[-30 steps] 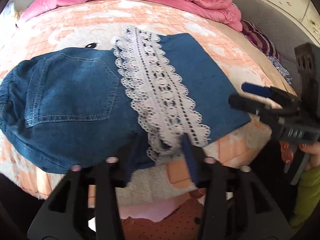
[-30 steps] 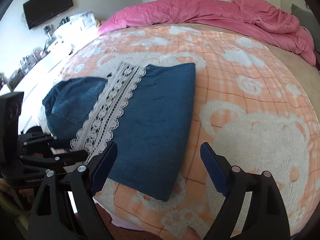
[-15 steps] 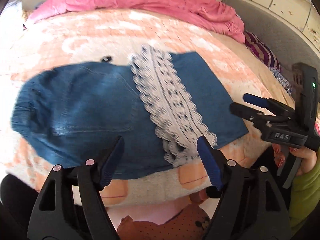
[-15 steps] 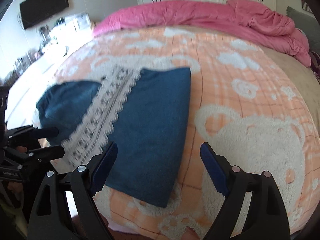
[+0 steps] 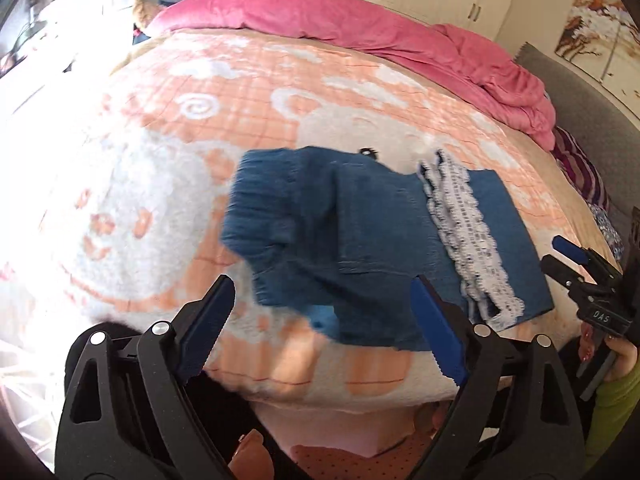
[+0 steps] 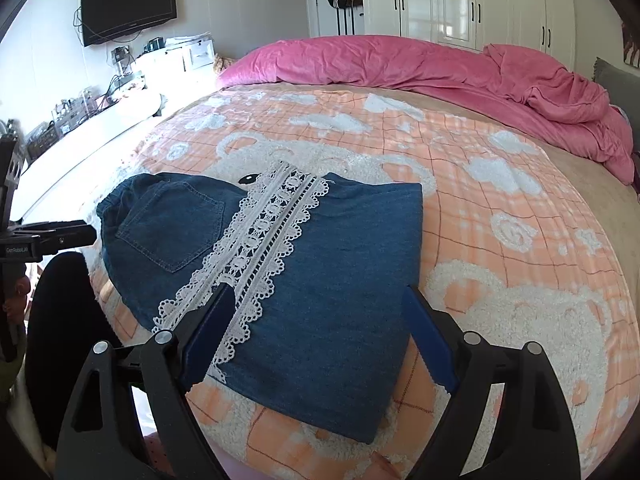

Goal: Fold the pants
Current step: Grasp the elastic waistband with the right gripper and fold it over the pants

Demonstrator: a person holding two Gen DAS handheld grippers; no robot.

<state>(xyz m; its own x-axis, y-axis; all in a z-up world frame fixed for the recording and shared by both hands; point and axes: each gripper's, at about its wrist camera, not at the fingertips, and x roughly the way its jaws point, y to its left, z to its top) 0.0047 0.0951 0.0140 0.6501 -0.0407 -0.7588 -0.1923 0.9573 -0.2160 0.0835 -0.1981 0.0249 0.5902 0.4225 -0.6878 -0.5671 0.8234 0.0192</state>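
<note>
Pants [image 6: 280,264] folded flat on blanket [image 6: 520,240]; left tongs [image 5: 320,320] opening, nothing gripped; right tongs [image 6: 316,328] wide, empty.

Our left gripper [image 5: 320,332]: black plastic frame with triangular cut-outs, blue ribbed pads [image 5: 438,326] with serrated edges, silver round-head screws at the pivots. Our right gripper [image 6: 316,340]: the same build and colours; seen from the left wrist, its body bears white lettering, seemingly "DAS". Our sleeve [image 5: 616,404]: yellow-green. Our fingernails [image 5: 585,354] look painted, though the edge of the view is blurred.
</note>
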